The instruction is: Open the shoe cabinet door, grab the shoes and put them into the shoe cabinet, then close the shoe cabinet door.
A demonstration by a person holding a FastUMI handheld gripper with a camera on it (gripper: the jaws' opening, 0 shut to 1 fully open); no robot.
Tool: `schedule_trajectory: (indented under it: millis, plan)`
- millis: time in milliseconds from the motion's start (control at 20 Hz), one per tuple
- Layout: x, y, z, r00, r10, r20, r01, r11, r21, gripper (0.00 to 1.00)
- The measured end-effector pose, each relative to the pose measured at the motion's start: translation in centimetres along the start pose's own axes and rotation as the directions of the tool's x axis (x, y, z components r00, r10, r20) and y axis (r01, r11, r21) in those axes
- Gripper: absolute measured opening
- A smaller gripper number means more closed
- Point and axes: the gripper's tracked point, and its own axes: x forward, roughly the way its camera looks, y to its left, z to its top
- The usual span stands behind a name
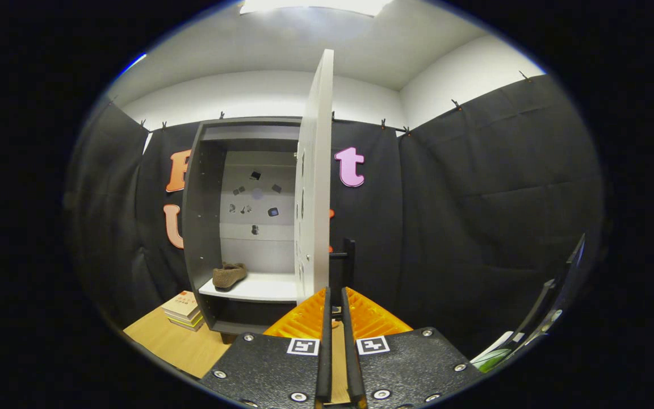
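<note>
My tool (335, 295) is nearly clenched: I see its two fingers (325, 341) standing almost parallel with only a thin slit between them, and nothing sits in that slit. The fingertips end just below the lower edge of the tall pale grey cabinet door (314, 182), which stands swung open and edge-on straight ahead of me. Whether the tips actually touch the door's edge I cannot tell. A slim black bar handle (348, 262) sticks out from the door's far face, just beyond the fingertips and slightly to their right.

Ahead and to the left of the fingers stands the dark grey open-fronted shoe cabinet (202, 216). Inside it, a brown soft slipper-like shoe (229, 275) lies on the white shelf (256, 288), well beyond the tool and off to its left, near the cabinet's left wall. Small dark patches dot the cabinet's pale back panel; I cannot make out what they are.

The cabinet rests on a light wooden worktop (182, 343), and a small stack of books (183, 310) lies beside its left foot. To the far right of the tool, a dark slanted frame (554, 307) is cut off and hard to identify. The door hides the cabinet's right side from me.
</note>
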Motion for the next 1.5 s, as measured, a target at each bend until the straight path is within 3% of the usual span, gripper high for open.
schedule_trajectory:
  millis: [350,800,1200,1500]
  plan:
    - [-1.3,7.9,-3.4,0.995,0.047,-0.085,-0.048,0.999,0.001,0.15]
    - [-0.8,18.3,-11.2,0.967,0.132,-0.22,-0.126,0.991,0.039,0.45]
    - [2.4,22.9,-21.9,0.9,0.227,-0.373,-0.214,0.974,0.077,0.73]
    - [5.3,25.2,-32.2,0.829,0.285,-0.482,-0.257,0.958,0.125,0.79]
